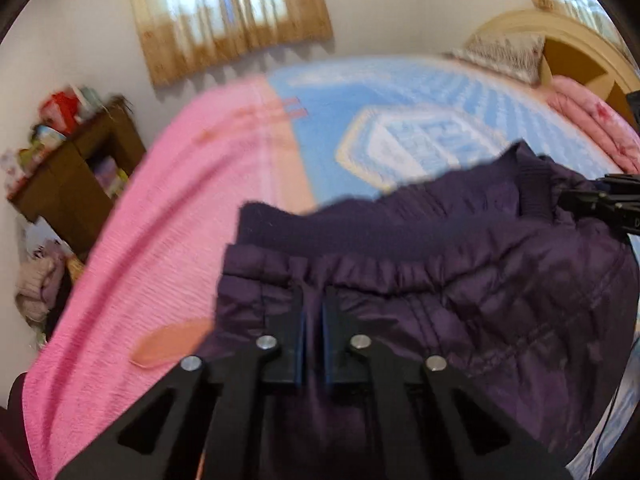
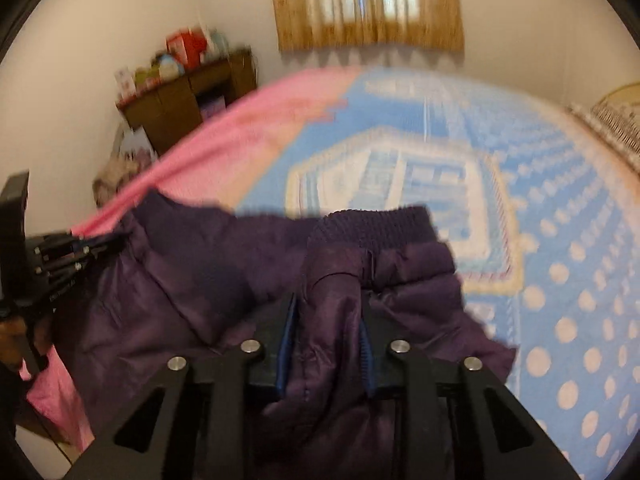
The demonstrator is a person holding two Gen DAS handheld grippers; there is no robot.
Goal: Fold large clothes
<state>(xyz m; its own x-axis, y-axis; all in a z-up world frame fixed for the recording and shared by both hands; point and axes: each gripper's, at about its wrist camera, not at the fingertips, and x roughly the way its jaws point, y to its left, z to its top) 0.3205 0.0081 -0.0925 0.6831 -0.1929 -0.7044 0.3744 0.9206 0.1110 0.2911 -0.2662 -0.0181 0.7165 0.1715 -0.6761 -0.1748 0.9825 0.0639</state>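
Note:
A dark purple quilted garment with a ribbed hem hangs over the bed, held by both grippers. My left gripper is shut on a thin pinch of its gathered edge, the blue pads nearly touching. In the right wrist view the same garment bunches up, and my right gripper is shut on a thick fold of it beside the ribbed cuff. Each gripper shows in the other's view: the right gripper at the far right edge, the left gripper at the far left. Both views are motion-blurred.
The bed carries a blue patterned cover and a pink blanket on its left side. A brown shelf unit with toys stands against the wall. A pillow and wooden headboard are at the far right. A curtained window is behind.

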